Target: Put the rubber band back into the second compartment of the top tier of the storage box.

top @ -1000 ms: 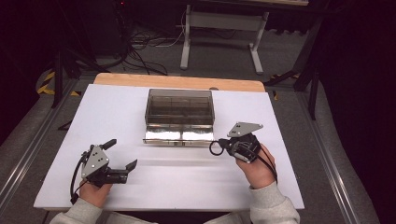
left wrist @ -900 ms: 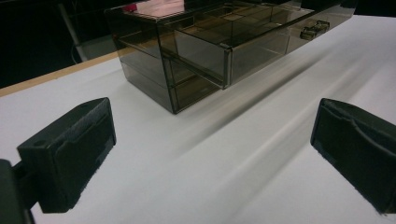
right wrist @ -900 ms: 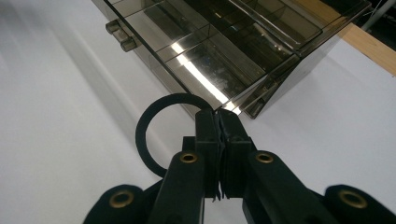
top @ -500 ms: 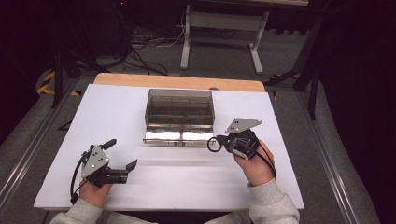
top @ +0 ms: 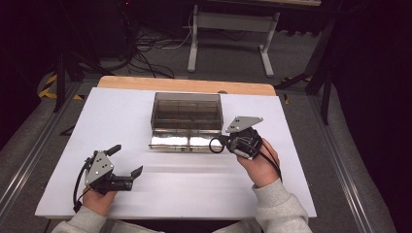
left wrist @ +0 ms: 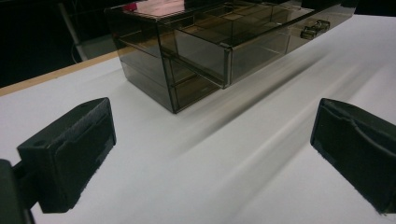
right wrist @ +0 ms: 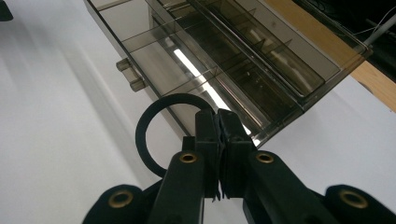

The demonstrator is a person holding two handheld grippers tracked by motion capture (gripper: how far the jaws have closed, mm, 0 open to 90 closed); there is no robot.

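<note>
A smoky clear plastic drawer box (top: 186,112) stands at the middle of the white table, its lower drawer (top: 178,141) pulled out toward me. My right gripper (top: 222,142) is shut on a thin black ring (top: 215,145), held just off the drawer's right front corner. In the right gripper view the ring (right wrist: 148,140) sticks out left of the closed jaws, over the drawer's divided compartments (right wrist: 187,79). My left gripper (top: 127,163) rests open near the table's front left, well away from the box (left wrist: 196,51), with nothing between its pads (left wrist: 74,149).
The white table top (top: 194,189) has a wooden strip (top: 184,85) along its far edge. Behind it stand a white metal frame (top: 233,34) and cables on the dark floor. Rails run along both sides of the table.
My right gripper has carried the ring leftward and a little forward, closer to the open drawer's right corner. The left gripper has stayed put.
</note>
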